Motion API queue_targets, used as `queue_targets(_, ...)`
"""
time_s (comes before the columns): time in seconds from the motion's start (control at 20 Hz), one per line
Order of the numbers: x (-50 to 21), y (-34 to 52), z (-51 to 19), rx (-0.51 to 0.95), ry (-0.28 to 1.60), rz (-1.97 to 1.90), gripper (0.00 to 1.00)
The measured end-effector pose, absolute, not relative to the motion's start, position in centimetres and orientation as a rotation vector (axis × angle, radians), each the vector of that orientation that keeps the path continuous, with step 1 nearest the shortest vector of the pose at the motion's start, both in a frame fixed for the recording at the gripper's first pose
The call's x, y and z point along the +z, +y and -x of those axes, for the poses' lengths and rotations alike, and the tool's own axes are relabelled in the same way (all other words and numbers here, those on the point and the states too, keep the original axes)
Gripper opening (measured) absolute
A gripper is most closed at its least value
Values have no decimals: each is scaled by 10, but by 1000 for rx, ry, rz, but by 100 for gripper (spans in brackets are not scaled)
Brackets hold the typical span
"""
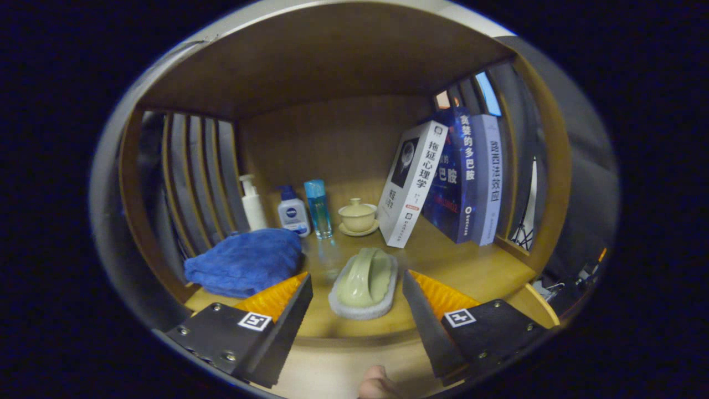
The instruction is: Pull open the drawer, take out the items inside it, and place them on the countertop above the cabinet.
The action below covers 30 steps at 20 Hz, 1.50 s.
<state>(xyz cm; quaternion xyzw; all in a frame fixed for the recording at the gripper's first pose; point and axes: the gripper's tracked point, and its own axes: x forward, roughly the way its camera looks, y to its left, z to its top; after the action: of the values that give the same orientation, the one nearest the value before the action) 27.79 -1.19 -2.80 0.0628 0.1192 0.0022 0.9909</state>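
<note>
A pale green scrub brush with a white base [364,282] lies on the wooden countertop [460,266], in the gap between my fingers and touched by neither. My gripper [357,291] is open, its fingers spread wide on either side of the brush. A folded blue towel [246,261] rests on the countertop just ahead of the left finger. Below the fingers a strip of pale wood runs under the countertop's front edge, with a fingertip of a person's hand [376,387] at its bottom.
Along the back stand a white pump bottle [252,203], a white-and-blue bottle [292,213], a clear blue bottle [319,208] and a lidded cream cup on a saucer [358,216]. Three books [443,180] lean at the right. Slatted side walls and a wooden shelf overhead enclose the space.
</note>
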Motion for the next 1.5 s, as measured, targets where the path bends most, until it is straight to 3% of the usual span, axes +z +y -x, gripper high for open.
queue_targets(0.45,17,-9,-124,60,128,-122,99)
queue_targets(0.8,-29,13,-27,90,113,-36,99)
queue_targets(1.5,-161,8,-6,83,153,-47,99)
